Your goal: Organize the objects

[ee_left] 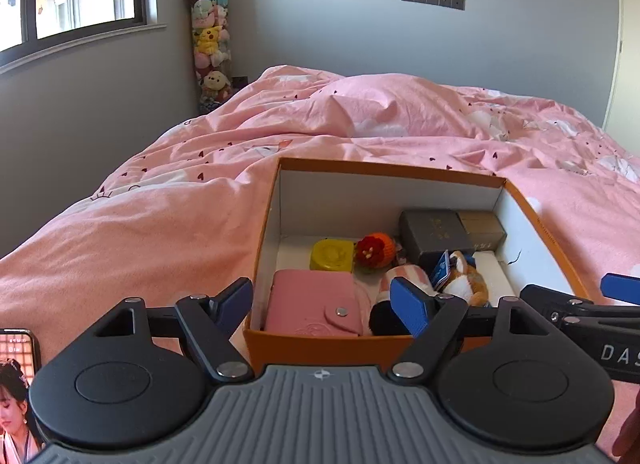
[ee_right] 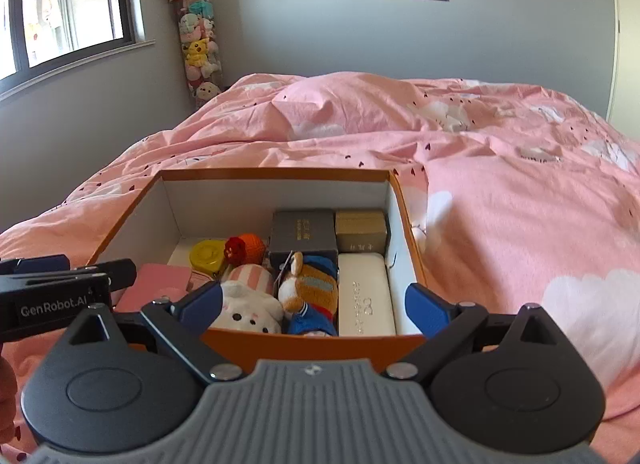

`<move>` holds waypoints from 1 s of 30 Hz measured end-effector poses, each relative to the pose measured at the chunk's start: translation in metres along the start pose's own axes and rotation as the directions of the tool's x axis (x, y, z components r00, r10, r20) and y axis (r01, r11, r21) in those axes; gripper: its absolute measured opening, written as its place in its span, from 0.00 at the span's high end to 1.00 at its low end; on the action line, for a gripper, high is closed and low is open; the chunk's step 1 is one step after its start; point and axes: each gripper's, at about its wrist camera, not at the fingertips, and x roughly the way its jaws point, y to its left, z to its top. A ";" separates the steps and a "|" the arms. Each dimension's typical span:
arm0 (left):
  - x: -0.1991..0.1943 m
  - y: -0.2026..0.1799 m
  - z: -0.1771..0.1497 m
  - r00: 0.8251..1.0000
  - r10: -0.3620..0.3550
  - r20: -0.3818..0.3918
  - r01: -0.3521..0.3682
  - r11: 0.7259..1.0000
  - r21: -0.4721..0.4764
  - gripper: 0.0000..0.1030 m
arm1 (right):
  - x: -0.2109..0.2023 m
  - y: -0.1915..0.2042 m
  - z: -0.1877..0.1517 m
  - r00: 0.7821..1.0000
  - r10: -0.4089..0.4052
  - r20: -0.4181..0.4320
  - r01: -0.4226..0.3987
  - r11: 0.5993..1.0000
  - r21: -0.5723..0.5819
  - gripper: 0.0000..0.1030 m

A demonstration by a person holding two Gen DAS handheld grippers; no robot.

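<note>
A: Left wrist first. Orange cardboard box with white lining (ee_left: 524, 200) sits on the pink printed duvet (ee_left: 160, 200), dead ahead of the left gripper (ee_left: 326, 304). Fingers spread wide, nothing between them.

B: Contents?

A: Pink snap-button wallet (ee_left: 316, 310) nearest, just beyond the left finger, long axis across the view. Yellow round plastic case (ee_left: 332, 255) and orange-red crocheted ball (ee_left: 374, 250) behind it. Phone with lit screen (ee_left: 16, 388) lies on the duvet at far left, outside the box.

B: Right wrist?

A: Right gripper (ee_right: 316, 304) also spread and empty, straddling the box's near wall. White long hard case (ee_right: 366, 294) lies lengthwise away from the camera, close to the right finger. White-faced plush in a pink striped hat (ee_right: 248, 296) and orange-white plush in blue (ee_right: 308, 292) sit between the fingers. Grey box (ee_right: 302, 234) and tan box (ee_right: 360, 226) at the back.

B: Nearer hand?

A: Nothing but the phone seems loose; left is nearer, I'd judge.
</note>
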 end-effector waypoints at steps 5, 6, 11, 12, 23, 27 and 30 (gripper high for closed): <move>0.002 -0.005 -0.008 1.000 0.004 -0.023 -0.003 1.000 0.017 0.11 | 0.006 -0.002 -0.009 1.000 -0.019 -0.018 0.020 1.000 0.017 0.02; 0.002 -0.007 -0.009 1.000 0.004 -0.024 -0.003 1.000 0.029 0.11 | 0.007 -0.002 -0.011 1.000 -0.024 -0.019 0.024 1.000 0.016 0.02; 0.000 -0.011 -0.010 0.999 0.010 -0.031 -0.008 0.999 0.051 0.11 | 0.011 -0.003 -0.013 0.999 -0.018 -0.034 0.018 1.000 0.024 0.02; 0.000 -0.011 -0.010 0.999 0.008 -0.032 -0.007 0.999 0.051 0.11 | 0.012 -0.003 -0.014 0.999 -0.017 -0.036 0.018 1.000 0.024 0.02; -0.001 -0.012 -0.008 0.999 0.017 -0.042 -0.014 0.998 0.060 0.10 | 0.009 -0.002 -0.014 0.999 -0.017 -0.029 0.018 1.000 0.020 0.02; -0.002 -0.012 -0.008 0.999 0.021 -0.041 -0.019 0.998 0.056 0.10 | 0.009 -0.002 -0.014 0.999 -0.016 -0.029 0.017 1.000 0.020 0.02; -0.002 -0.012 -0.008 0.999 0.024 -0.040 -0.022 0.998 0.057 0.10 | 0.009 -0.002 -0.013 0.999 -0.016 -0.027 0.017 1.000 0.019 0.02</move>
